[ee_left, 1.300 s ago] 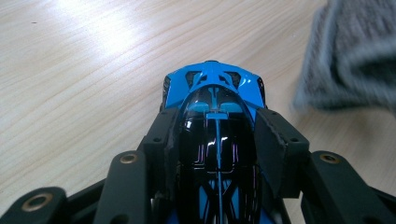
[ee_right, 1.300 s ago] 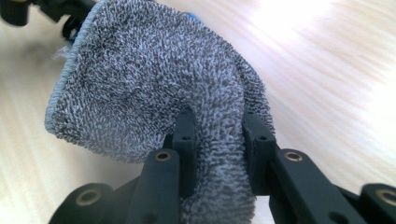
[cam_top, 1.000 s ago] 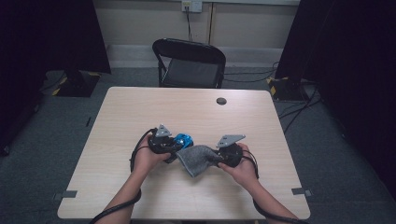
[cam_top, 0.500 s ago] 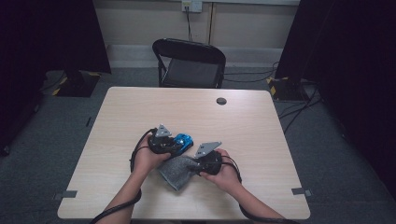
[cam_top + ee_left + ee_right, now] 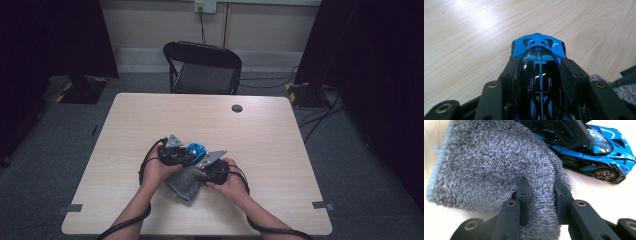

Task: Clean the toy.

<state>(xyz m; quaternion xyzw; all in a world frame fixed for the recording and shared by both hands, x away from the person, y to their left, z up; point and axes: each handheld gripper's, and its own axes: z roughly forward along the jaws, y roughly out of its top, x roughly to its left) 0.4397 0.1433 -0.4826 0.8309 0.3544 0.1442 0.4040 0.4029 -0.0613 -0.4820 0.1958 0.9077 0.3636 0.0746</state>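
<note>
While left gripper (image 5: 539, 75) clamps blue toy car (image 5: 537, 47), right gripper (image 5: 540, 192) pinching grey cloth (image 5: 489, 162)

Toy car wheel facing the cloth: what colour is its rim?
Copper-bronze spokes inside a black tyre; the wheel of the blue toy car shows best in the right gripper view.

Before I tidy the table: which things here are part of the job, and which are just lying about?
In use:
- blue toy car, clamped in the left claw
- grey cloth, pinched in the right claw

Lying about:
- small dark round disc on the table
- black folding chair behind the table
</note>
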